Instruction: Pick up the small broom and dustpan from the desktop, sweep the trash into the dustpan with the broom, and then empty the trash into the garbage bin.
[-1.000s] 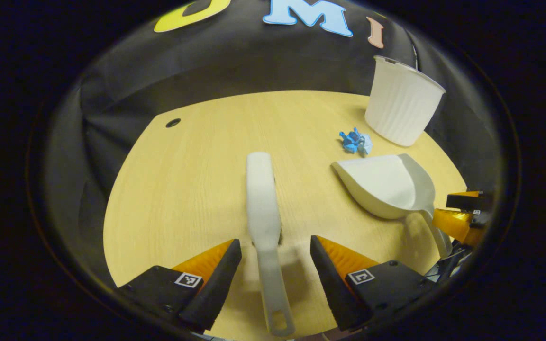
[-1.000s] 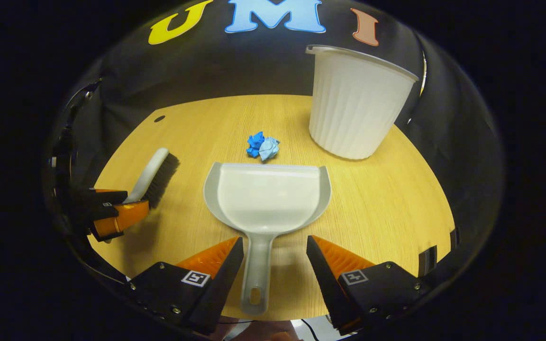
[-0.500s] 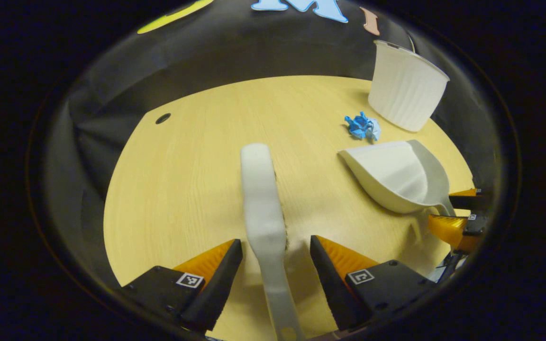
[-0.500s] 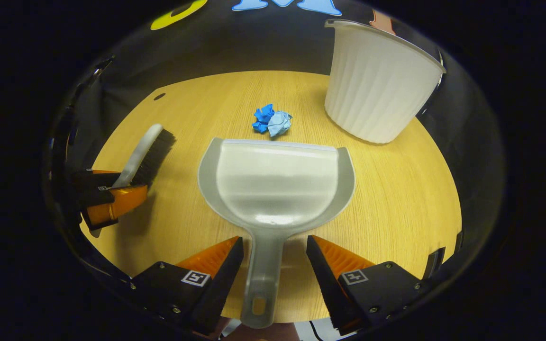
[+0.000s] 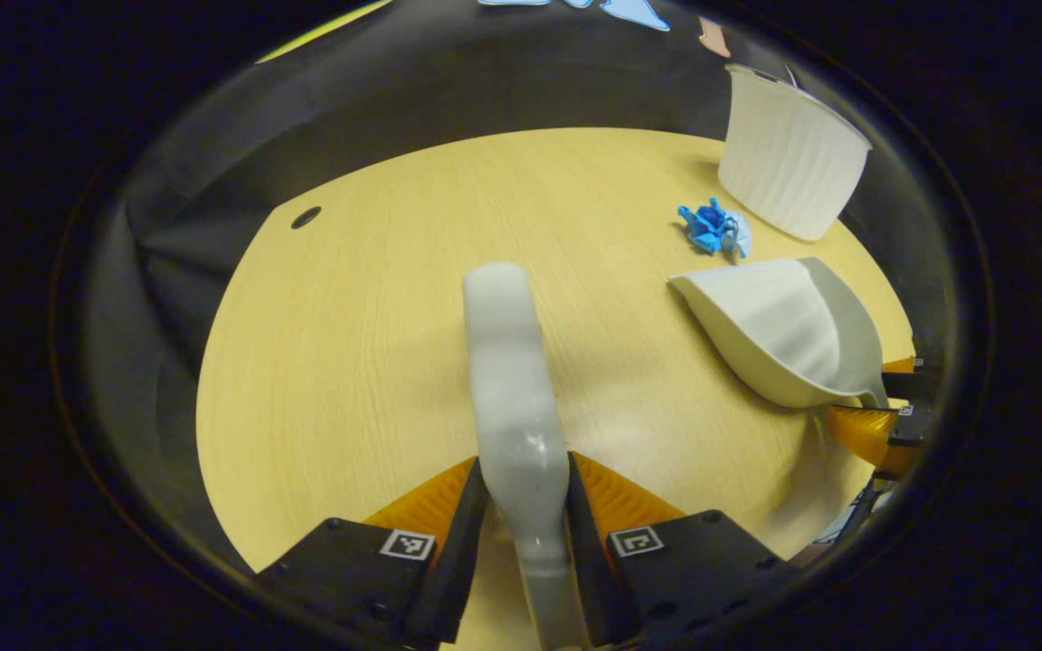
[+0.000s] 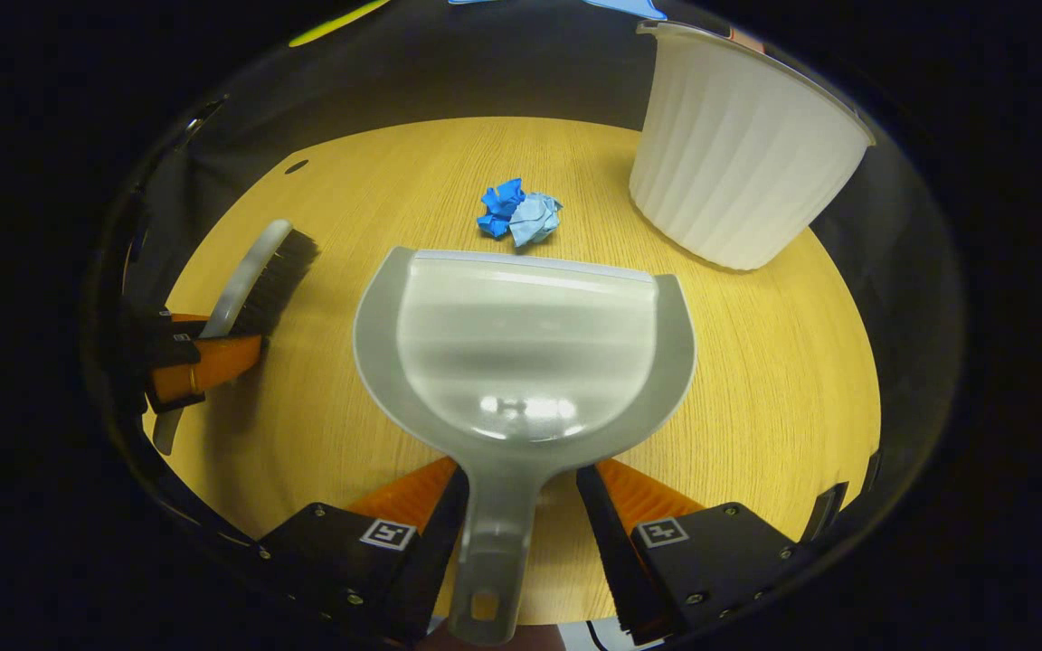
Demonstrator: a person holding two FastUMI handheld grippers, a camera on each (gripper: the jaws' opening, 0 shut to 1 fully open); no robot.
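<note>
In the left gripper view my left gripper [image 5: 525, 470] is shut on the handle of the white broom [image 5: 505, 344], whose head points away over the desk. The right gripper view shows that broom [image 6: 254, 271] with dark bristles, held by the left gripper [image 6: 191, 362]. My right gripper [image 6: 521, 475] straddles the handle of the grey dustpan [image 6: 525, 344], jaws narrowed, with a small gap left on the right side. Crumpled blue paper trash [image 6: 519, 213] lies just beyond the dustpan's front edge. The white ribbed garbage bin [image 6: 738, 163] stands at the back right.
The round wooden desktop [image 5: 349, 344] has a small dark hole [image 5: 306, 217] at its far left. Black cloth walls close in behind it. Seen from the left gripper, the dustpan [image 5: 783, 325], trash [image 5: 715, 226] and bin [image 5: 792, 167] sit to the right.
Both grippers slid forward along their handles. The left gripper's fingers shut on the broom handle. The right gripper's fingers drew closer around the dustpan handle.
</note>
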